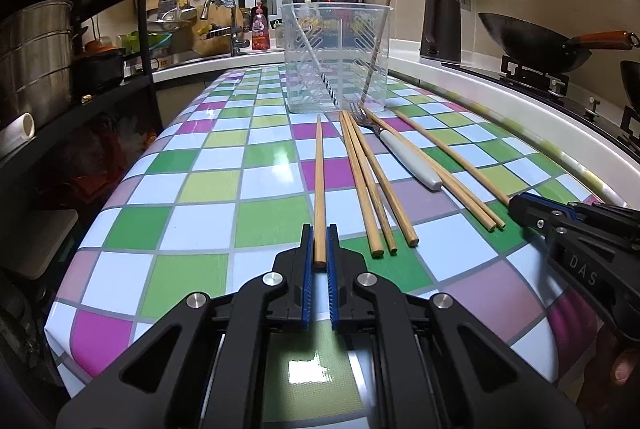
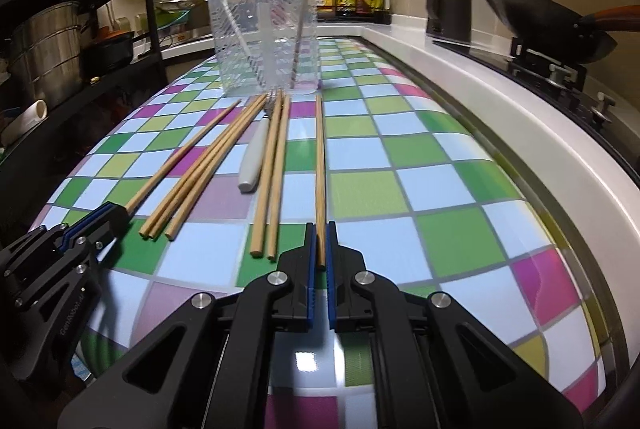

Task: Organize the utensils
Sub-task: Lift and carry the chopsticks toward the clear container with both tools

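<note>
On the checkered tablecloth (image 1: 200, 221) lie several wooden chopsticks and a white-handled fork (image 1: 408, 157) (image 2: 254, 157), all pointing at a clear plastic utensil holder (image 1: 348, 77) (image 2: 244, 61). The holder has a striped-handled spoon and a stick-like utensil standing in it. My left gripper (image 1: 320, 233) (image 2: 120, 211) is shut on the near end of the leftmost chopstick (image 1: 319, 169) (image 2: 180, 157). My right gripper (image 2: 320, 231) (image 1: 516, 205) is shut on the near end of the rightmost chopstick (image 2: 320, 157) (image 1: 452, 157). Both held chopsticks still rest along the table.
A white counter edge (image 2: 500, 117) curves along the right, with a black kettle (image 1: 440, 25) and a wok (image 1: 532, 41) on the stove behind it. A black rack with steel pots (image 1: 36, 57) stands left of the table. Sink and bottles are at the back.
</note>
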